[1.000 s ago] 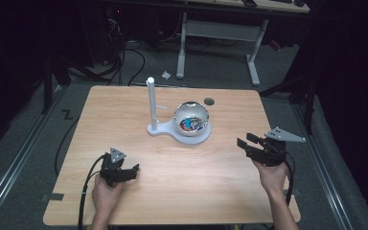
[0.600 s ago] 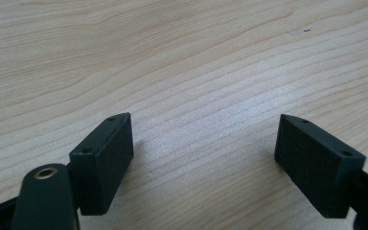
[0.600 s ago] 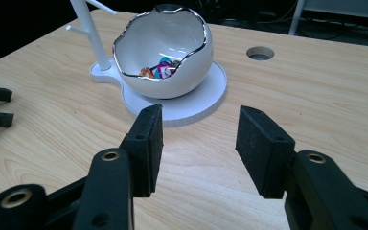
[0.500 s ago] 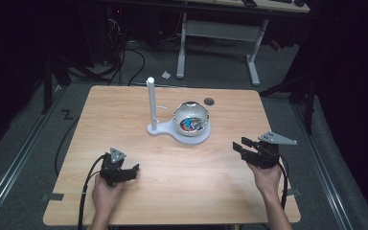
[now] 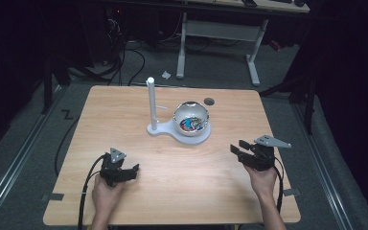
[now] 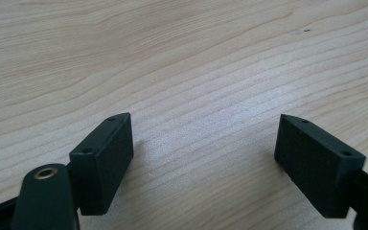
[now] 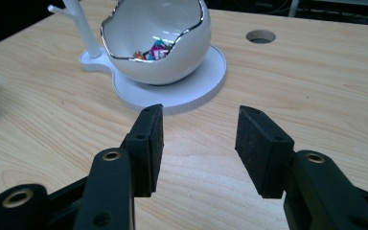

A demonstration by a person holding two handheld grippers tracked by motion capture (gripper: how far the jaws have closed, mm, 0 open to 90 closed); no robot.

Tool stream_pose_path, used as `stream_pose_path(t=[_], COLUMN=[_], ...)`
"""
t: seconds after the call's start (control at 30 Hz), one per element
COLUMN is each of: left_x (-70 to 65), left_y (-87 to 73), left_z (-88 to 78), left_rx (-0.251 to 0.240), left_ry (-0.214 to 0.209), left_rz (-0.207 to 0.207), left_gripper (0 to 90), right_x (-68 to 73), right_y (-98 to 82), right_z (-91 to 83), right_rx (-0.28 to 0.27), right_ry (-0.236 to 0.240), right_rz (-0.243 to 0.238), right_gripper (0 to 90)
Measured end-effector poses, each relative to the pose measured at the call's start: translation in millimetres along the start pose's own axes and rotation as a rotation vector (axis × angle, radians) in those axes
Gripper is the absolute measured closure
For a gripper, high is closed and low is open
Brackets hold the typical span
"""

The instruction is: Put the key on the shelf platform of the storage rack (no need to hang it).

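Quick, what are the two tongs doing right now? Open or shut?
Left black tongs: open, holding nothing, over bare wood.
Right black tongs: open, holding nothing.

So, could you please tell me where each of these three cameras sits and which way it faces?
High view: above the person's side, looking forward and down at the table; both hands and grippers show.
Left gripper view: rides the left gripper, facing bare wood.
Right gripper view: rides the right gripper, facing the bowl on its stand.
Shared: high and right gripper views both show the bowl.

White egg-shaped bowl (image 5: 190, 118) upright on white base (image 5: 159, 128); coloured wrappers (image 7: 149, 51) inside.
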State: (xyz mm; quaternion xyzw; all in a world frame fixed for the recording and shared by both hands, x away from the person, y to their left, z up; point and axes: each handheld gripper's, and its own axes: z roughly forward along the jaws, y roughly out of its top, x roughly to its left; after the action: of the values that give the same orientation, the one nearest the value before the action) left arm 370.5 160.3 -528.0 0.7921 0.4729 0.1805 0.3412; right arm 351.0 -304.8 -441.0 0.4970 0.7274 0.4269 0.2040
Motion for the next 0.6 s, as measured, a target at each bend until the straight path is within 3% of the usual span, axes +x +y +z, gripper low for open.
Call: stream_pose_path(t=[0.37,0.6], left_x=[0.0,0.0], left_y=[0.0,0.0], left_z=[0.0,0.0], left_rx=[0.0,0.0], left_ry=[0.0,0.0], left_rz=[0.0,0.0], left_gripper=[21.5,21.5], right_x=[2.9,1.2], right_y=[-8.6,-16.3], right_z=[15.1,23.4], right_rx=[0.033,0.053], right_ry=[-0.012,-0.004], right_rz=[-0.013,0.013], right_gripper=[53.2,53.2])
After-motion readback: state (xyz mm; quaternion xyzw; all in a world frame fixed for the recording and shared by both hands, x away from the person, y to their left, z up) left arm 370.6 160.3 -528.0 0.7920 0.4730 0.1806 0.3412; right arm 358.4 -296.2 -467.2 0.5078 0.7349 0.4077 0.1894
